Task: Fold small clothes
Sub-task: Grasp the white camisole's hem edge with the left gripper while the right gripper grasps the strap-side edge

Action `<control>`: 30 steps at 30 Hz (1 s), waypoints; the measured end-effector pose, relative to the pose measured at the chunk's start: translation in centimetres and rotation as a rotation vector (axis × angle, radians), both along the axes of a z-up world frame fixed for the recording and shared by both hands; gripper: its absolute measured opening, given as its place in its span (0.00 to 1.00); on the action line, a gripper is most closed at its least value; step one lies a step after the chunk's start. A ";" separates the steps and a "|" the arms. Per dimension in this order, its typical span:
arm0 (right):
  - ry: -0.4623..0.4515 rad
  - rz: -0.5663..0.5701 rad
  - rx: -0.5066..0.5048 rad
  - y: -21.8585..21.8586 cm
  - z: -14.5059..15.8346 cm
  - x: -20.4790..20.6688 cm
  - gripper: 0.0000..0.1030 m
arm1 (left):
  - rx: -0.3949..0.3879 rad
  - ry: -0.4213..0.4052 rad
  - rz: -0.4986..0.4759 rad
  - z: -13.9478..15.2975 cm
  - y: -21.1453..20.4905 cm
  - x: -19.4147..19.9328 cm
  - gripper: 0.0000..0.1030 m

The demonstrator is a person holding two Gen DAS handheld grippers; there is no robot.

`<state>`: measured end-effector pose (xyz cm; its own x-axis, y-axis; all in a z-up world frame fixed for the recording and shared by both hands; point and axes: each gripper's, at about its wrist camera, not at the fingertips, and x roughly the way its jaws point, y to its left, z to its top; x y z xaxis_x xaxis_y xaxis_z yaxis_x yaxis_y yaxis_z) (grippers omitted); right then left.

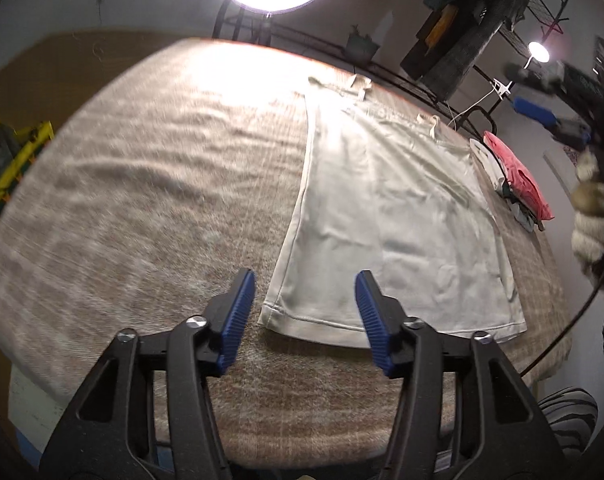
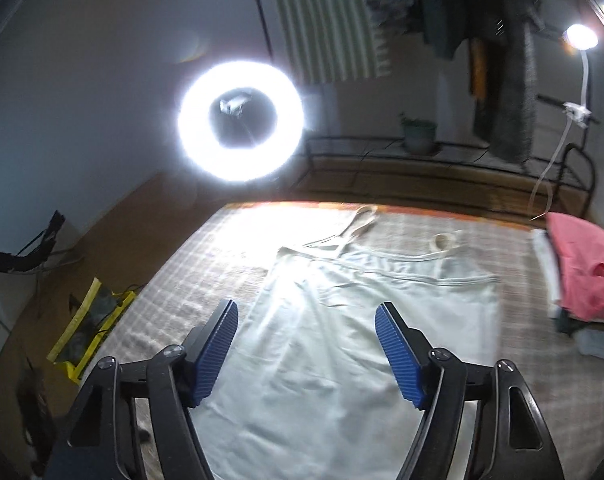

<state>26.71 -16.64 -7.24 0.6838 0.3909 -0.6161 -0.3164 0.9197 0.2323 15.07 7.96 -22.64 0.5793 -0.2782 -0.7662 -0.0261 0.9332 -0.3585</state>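
Observation:
A white strappy top (image 1: 386, 216) lies spread flat on the beige checked table cover (image 1: 150, 184), straps at the far end, hem toward me. My left gripper (image 1: 305, 286) is open and empty, hovering above the hem's near left corner. In the right wrist view the same top (image 2: 342, 320) fills the middle, with its two thin straps (image 2: 362, 220) at the far end. My right gripper (image 2: 307, 318) is open and empty, above the middle of the garment.
A stack of folded clothes with a pink piece on top (image 1: 518, 176) sits at the table's right edge, also in the right wrist view (image 2: 582, 276). A bright ring light (image 2: 240, 120) stands behind the table. A yellow bin (image 2: 90, 328) is on the floor left.

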 end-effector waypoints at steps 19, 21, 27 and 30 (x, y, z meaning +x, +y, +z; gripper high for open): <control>0.284 0.121 0.041 11.9 -7.8 17.1 0.44 | -0.082 0.040 -0.067 -3.9 0.5 1.9 0.36; 0.309 0.126 0.035 12.9 -8.7 18.4 0.42 | -0.092 0.034 -0.064 -4.2 0.7 2.0 0.32; 0.357 0.123 -0.017 15.8 -11.3 21.5 0.39 | -0.111 0.026 -0.057 -4.4 1.4 2.0 0.13; 0.370 0.110 -0.067 16.9 -12.4 22.6 0.37 | -0.116 0.025 -0.056 -4.4 1.6 1.8 0.08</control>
